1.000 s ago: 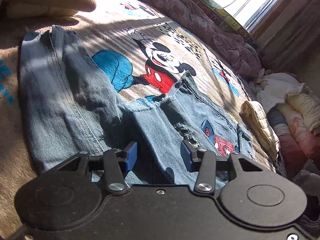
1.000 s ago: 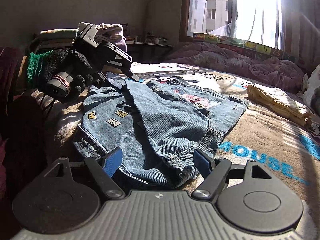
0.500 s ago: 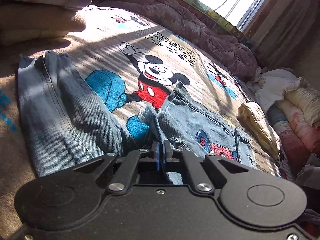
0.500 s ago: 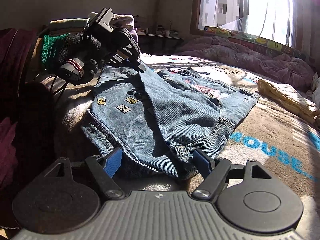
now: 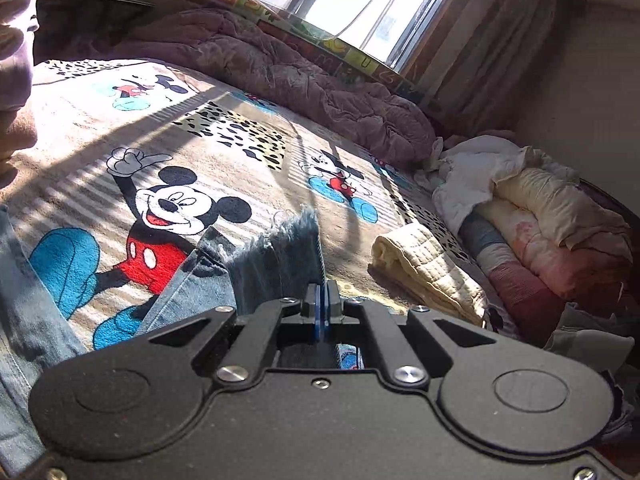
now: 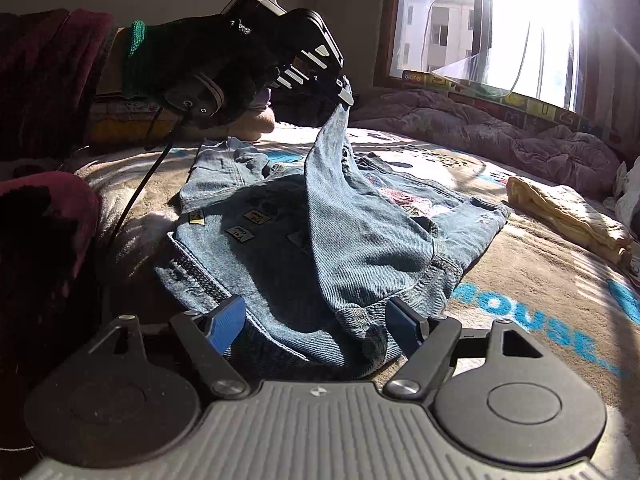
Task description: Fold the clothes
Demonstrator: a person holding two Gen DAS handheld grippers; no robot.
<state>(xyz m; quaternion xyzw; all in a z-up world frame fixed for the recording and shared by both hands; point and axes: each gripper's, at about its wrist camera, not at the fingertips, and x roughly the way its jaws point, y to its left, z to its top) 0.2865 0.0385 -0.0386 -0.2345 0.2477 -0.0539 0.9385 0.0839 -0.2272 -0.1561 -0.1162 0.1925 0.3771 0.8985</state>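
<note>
On the left, the black left gripper (image 6: 340,88) had its jaws pinched on the frayed hem of the blue denim jeans (image 6: 360,232), lifting one leg above the bed's near edge. The right gripper (image 6: 316,320) waited wide apart over the waistband. The denim looked heavy and rather stiff; hems and waistband gave a sure hold.

A second ago the left tool (image 5: 322,300) stood open over the jeans (image 6: 360,232); it has since clamped a frayed leg hem and lifted it high above the bed.
</note>
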